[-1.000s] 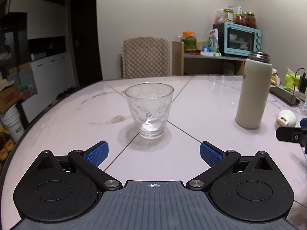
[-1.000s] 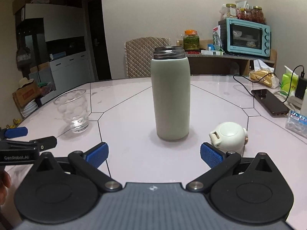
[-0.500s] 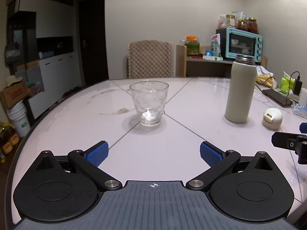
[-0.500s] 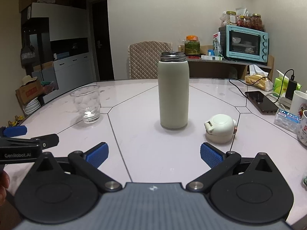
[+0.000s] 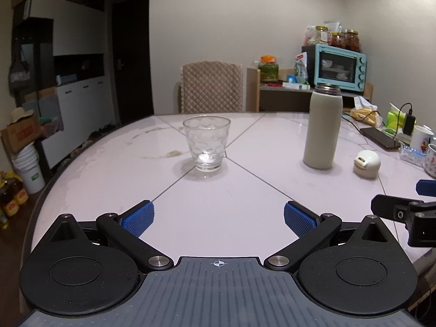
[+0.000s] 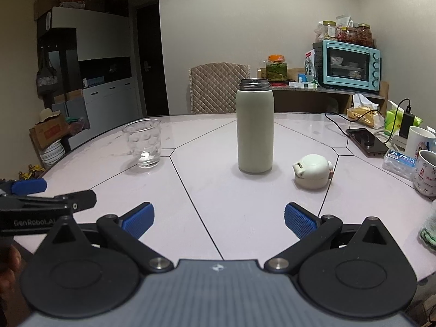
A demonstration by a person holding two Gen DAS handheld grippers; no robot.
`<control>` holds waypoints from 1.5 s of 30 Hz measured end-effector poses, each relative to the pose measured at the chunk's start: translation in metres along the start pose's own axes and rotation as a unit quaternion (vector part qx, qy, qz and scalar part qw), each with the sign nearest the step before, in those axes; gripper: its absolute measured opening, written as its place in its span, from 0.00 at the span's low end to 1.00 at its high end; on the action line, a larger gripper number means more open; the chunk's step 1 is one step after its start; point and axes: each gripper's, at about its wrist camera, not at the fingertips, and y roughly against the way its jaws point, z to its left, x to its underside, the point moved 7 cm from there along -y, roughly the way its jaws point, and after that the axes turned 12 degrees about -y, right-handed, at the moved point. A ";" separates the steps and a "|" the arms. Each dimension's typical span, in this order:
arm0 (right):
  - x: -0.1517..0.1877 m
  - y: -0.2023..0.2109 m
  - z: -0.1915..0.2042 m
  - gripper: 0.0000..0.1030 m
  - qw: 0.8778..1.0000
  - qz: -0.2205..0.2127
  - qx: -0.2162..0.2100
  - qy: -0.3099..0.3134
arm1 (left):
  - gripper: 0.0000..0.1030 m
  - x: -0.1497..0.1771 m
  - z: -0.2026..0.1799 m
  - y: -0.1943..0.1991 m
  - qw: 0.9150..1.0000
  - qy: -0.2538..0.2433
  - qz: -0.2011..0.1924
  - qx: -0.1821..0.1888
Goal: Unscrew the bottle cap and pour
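Both cameras sit low at the near table (image 5: 245, 196) edge, facing across toward the chair (image 5: 211, 87). Left view centres on the glass (image 5: 206, 143), bottle (image 5: 323, 126) to its right. Right view centres on the bottle (image 6: 254, 125), glass (image 6: 142, 143) left of it. Both share glass, bottle, cap (image 6: 312, 171), chair, oven (image 6: 350, 66).

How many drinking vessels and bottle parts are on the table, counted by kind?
Glass tumbler: 1
Flask bottle, cap off: 1
Loose bottle cap: 1
Mugs: 2
Total: 5
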 end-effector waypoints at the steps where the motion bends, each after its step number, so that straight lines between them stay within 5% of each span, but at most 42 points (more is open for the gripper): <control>1: 0.001 0.003 0.000 1.00 1.000 0.000 0.000 0.000 | 1.00 0.000 0.000 0.003 1.000 0.002 -0.001 0.000; 19: 0.011 0.043 -0.011 1.00 1.000 -0.012 0.013 0.004 | 1.00 0.006 -0.019 0.035 1.000 0.012 -0.002 -0.002; 45: 0.016 0.049 -0.017 1.00 1.000 -0.008 0.016 -0.001 | 1.00 0.006 -0.024 0.047 1.000 0.021 -0.008 0.004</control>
